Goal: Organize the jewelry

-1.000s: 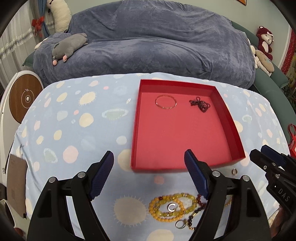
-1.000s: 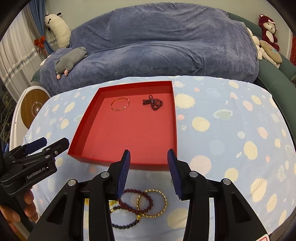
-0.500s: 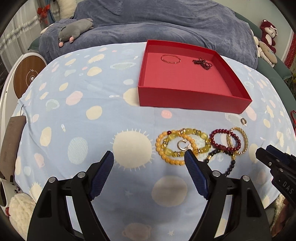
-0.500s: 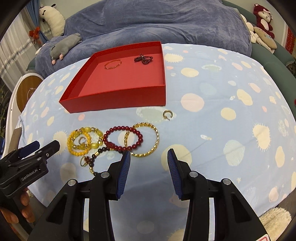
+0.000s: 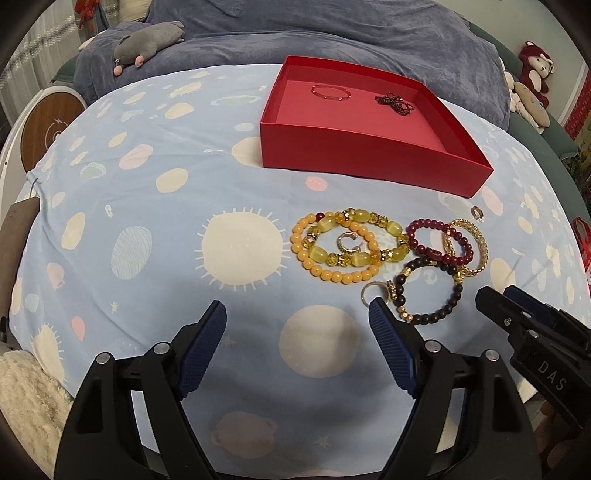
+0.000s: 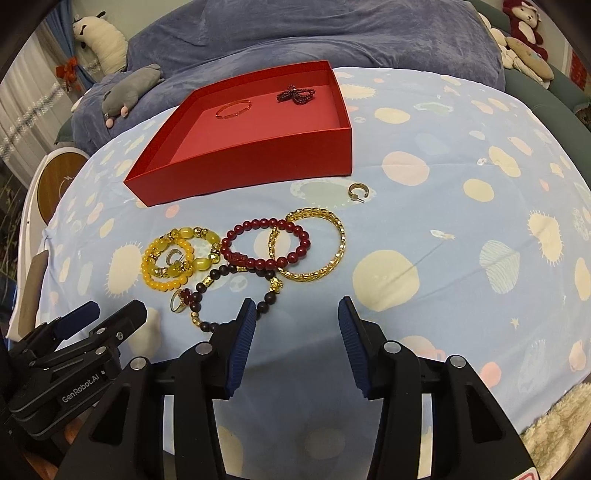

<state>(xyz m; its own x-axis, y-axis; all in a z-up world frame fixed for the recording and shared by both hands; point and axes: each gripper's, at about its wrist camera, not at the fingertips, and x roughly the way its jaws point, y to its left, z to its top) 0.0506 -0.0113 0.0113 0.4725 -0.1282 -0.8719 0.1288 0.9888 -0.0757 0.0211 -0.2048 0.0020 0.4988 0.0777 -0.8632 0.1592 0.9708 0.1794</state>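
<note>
A red tray holds a thin gold bangle and a dark red bead string. In front of it on the cloth lie yellow bead bracelets, a dark red bracelet, a gold chain bracelet, a black bead bracelet, a ring and a small ear cuff. My left gripper and right gripper are open and empty, just short of the pile.
The blue spotted cloth covers a round table. A blue-covered sofa with a grey plush toy stands behind. Stuffed animals sit at the far right. A round wooden disc stands left.
Both grippers have pulled back and lowered from over the tray's front edge. The loose jewelry pile is now fully in view ahead of the fingers. Both stay open.
</note>
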